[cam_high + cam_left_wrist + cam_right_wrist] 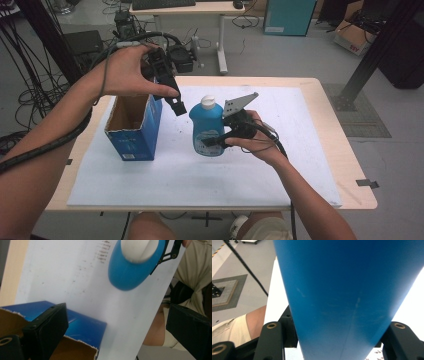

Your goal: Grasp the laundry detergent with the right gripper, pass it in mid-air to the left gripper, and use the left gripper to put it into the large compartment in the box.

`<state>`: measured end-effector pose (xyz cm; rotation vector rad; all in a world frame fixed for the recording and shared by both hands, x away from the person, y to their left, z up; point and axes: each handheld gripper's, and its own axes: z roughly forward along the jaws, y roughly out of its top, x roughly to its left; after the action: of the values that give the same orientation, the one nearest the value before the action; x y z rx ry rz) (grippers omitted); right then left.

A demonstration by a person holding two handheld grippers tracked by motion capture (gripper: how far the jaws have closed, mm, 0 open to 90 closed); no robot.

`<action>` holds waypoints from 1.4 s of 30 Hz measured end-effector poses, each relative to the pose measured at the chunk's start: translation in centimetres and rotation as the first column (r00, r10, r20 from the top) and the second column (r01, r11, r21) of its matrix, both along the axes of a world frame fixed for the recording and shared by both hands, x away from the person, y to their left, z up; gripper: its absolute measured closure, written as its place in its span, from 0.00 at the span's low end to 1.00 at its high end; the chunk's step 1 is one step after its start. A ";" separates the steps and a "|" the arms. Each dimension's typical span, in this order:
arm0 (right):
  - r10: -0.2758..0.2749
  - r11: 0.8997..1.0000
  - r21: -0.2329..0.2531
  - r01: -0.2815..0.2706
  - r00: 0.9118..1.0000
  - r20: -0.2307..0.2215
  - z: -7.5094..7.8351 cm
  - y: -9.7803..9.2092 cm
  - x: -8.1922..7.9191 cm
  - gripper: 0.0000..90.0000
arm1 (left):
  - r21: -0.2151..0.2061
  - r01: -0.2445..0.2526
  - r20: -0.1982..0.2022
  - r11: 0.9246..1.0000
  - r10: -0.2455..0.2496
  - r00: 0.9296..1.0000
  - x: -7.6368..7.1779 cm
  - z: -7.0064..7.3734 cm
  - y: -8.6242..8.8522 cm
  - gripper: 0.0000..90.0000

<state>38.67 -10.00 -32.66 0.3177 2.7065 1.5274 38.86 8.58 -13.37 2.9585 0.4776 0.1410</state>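
A blue bottle (206, 127) with a white cap stands upright on the white mat (200, 175). My right gripper (214, 141) is shut on its lower body from the right; in the right gripper view the bottle (342, 290) sits tight between the two jaws (337, 345). My left gripper (175, 106) hangs open in the air just left of the bottle's cap, above the right edge of an open blue cardboard box (134, 131). In the left gripper view its jaws (117, 332) stand wide apart over the box (82, 327), with the bottle (127, 275) seen from above.
The mat covers most of a light wooden table (325, 115). Behind the table are a desk (200, 10), cables on the floor and a black post (372, 55) at the right. A person's legs show below the table's near edge.
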 end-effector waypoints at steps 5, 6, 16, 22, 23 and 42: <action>0.023 1.000 -0.006 -0.023 1.000 0.004 -0.3 0.8 -0.3 0.47 | 0.002 0.047 -0.026 0.999 -0.046 0.999 0.3 -0.3 -1.0 0.05; 0.024 1.000 -0.003 -0.024 1.000 0.006 -0.3 0.9 -0.3 0.47 | 0.015 0.066 -0.025 0.998 -0.066 0.998 0.4 -0.3 -1.2 0.05; 0.046 0.999 0.016 -0.047 0.999 0.021 -0.3 1.8 -0.7 0.47 | 0.032 0.127 -0.080 0.991 -0.124 0.989 0.3 -0.7 -2.3 0.05; 0.041 0.999 0.028 -0.042 0.999 0.033 -0.2 1.8 -1.0 0.47 | 0.030 0.144 -0.094 0.989 -0.141 0.986 0.4 -1.3 -2.9 0.05; 0.043 0.999 0.032 -0.044 0.999 0.032 -0.2 1.7 -1.0 0.47 | 0.032 0.145 -0.097 0.989 -0.142 0.985 0.4 -1.4 -3.0 0.05; 0.103 0.994 0.034 -0.106 0.992 0.079 0.8 3.9 -1.1 0.48 | 0.044 0.165 -0.140 0.985 -0.157 0.978 -0.1 -4.0 -2.9 0.05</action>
<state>37.60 -6.14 -31.83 0.1162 2.6773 1.5835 38.76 5.66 -17.42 3.0590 0.2513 -0.0671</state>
